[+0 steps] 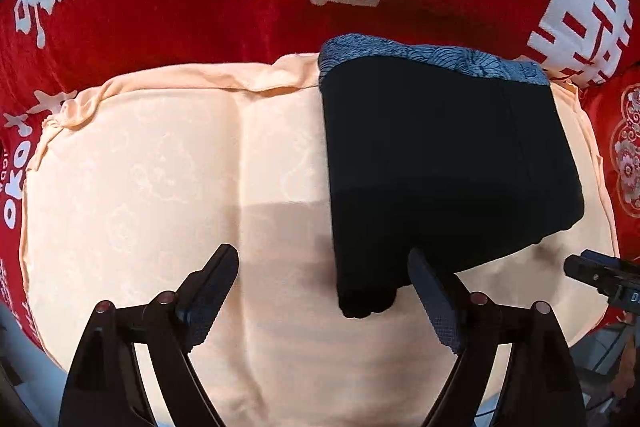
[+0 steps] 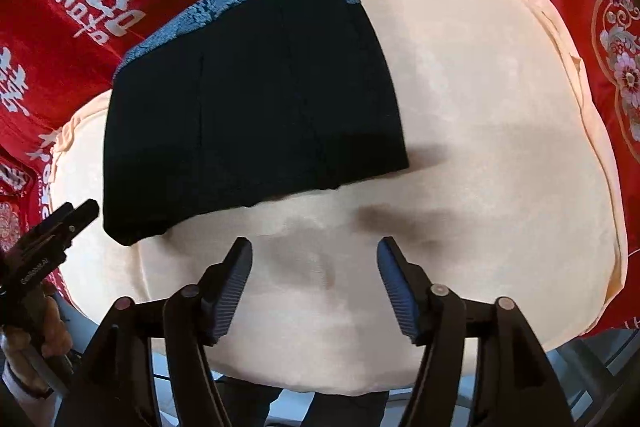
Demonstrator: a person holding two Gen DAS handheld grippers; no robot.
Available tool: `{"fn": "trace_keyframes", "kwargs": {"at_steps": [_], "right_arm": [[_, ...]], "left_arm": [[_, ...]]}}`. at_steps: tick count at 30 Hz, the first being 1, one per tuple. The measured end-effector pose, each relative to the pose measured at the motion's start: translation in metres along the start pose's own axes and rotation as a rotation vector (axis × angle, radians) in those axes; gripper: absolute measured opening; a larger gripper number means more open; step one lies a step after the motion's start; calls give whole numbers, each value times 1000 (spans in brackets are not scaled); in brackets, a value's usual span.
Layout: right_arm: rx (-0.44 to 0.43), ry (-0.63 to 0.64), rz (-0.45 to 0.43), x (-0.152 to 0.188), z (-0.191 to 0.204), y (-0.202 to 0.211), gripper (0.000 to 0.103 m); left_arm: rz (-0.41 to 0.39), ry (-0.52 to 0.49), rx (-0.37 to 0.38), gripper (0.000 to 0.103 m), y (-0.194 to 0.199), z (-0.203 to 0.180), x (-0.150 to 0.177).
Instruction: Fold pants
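The pants (image 2: pixel 256 99) are matt black cloth with a grey-blue patterned waistband (image 1: pixel 432 57). Beneath them, the cushion (image 1: pixel 160 187) is peach fabric with a faint sheen. Around the cushion lies plush red cloth (image 1: pixel 160 7). The gripper pads (image 2: pixel 236 287) are ribbed.

Both tongs are black, with round silvery pivot pins. The left tongs (image 1: pixel 324 275) have dark knurled pads; the right tongs (image 2: pixel 315 273) have blue ribbed ones.

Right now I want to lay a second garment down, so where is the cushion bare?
Bare peach cushion lies left of the folded pants out to its ruffled edge, plus the near strip under both open grippers. The pants' far corner is crowded.
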State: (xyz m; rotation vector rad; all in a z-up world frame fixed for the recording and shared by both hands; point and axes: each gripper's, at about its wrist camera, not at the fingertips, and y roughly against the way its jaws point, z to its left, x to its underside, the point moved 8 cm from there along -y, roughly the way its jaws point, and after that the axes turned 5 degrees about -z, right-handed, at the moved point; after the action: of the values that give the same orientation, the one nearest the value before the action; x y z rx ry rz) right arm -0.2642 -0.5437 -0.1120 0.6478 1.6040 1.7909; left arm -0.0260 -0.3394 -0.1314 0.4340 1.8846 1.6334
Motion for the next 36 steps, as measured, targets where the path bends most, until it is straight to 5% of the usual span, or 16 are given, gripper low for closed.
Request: {"fn": "trace_keyframes", "kwargs": {"at_steps": [7, 27, 36], "right_arm": [[3, 28, -49, -17, 9, 5, 90], [-2, -42, -58, -28, -48, 13, 90], [-106, -18, -81, -43, -55, 12, 91]], "left_arm": [[13, 30, -8, 87, -3, 8, -2], [21, 45, -64, 87, -10, -1, -19], [14, 114, 3, 87, -17, 1, -40]]}}
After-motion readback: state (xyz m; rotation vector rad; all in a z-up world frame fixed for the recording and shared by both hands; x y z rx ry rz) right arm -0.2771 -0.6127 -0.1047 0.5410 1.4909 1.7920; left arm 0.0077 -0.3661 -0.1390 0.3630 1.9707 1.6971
